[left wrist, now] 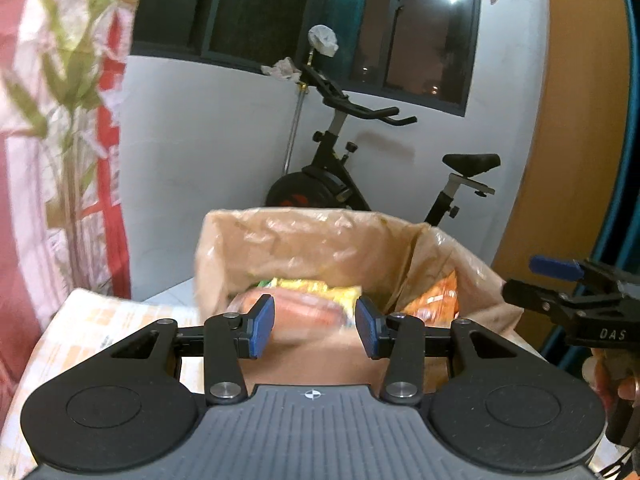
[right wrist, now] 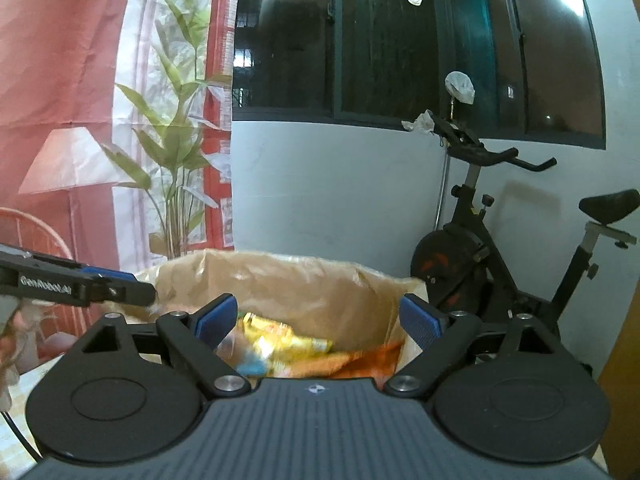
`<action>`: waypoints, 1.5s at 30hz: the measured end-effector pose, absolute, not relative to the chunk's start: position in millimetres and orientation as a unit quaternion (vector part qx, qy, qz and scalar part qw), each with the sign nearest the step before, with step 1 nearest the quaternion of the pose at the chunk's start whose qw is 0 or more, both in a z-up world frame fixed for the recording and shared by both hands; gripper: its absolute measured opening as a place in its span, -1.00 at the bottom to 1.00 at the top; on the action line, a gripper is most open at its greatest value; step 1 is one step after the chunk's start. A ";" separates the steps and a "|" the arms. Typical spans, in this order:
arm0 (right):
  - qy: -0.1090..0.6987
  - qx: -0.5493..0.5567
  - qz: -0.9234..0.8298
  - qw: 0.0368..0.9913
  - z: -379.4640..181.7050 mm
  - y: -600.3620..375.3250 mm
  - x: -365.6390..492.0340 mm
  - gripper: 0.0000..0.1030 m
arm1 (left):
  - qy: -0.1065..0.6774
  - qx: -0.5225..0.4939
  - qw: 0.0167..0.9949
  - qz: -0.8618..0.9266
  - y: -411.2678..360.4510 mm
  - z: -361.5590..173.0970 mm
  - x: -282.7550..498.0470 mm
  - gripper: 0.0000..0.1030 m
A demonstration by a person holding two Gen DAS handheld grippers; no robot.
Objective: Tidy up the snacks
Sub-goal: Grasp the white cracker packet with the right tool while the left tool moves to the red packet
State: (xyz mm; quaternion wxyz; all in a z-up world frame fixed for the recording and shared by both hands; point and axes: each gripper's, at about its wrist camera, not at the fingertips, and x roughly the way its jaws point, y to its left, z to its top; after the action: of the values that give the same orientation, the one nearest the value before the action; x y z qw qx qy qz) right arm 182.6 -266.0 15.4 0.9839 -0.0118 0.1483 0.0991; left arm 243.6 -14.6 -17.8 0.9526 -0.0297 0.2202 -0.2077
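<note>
Now both tongs face the box [left wrist: 320,248], nothing gripped. Left tongs [left wrist: 315,322] partly open; right tongs [right wrist: 319,320] wide. Snacks [right wrist: 288,344] lie inside, just ahead of the pads. Step: picking. Next: dip over the rim, close on one packet.

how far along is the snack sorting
Done: several snack packs already lie in the lined box. In hand: nothing; the left tool and right tool hang open and empty above it. Left: cannot tell, since no loose snacks show outside the box.
</note>
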 end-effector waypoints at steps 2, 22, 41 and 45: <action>0.155 -0.002 0.095 0.983 6.0 -267.7 168.8 0.75 | 0.222 -0.048 0.952 -0.205 -3.4 -25.7 232.3 -0.09; 0.361 -0.191 0.200 0.890 -144.1 -227.2 153.2 0.75 | 0.331 -0.104 0.927 -0.144 24.1 -112.8 209.2 -0.10; 0.463 -0.087 0.235 0.850 -157.1 -221.0 185.9 0.75 | 0.356 -0.108 0.917 -0.142 22.7 -126.6 203.1 -0.10; 0.466 -0.062 0.242 0.849 -150.3 -222.4 168.3 0.60 | 0.363 -0.105 0.914 -0.147 17.8 -130.9 204.0 -0.10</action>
State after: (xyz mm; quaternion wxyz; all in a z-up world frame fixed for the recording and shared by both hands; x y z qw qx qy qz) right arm 168.3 -222.4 -150.3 0.8489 -0.0616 0.4658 0.2422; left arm 204.0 17.8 -130.9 0.9141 -0.1045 0.3633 -0.1466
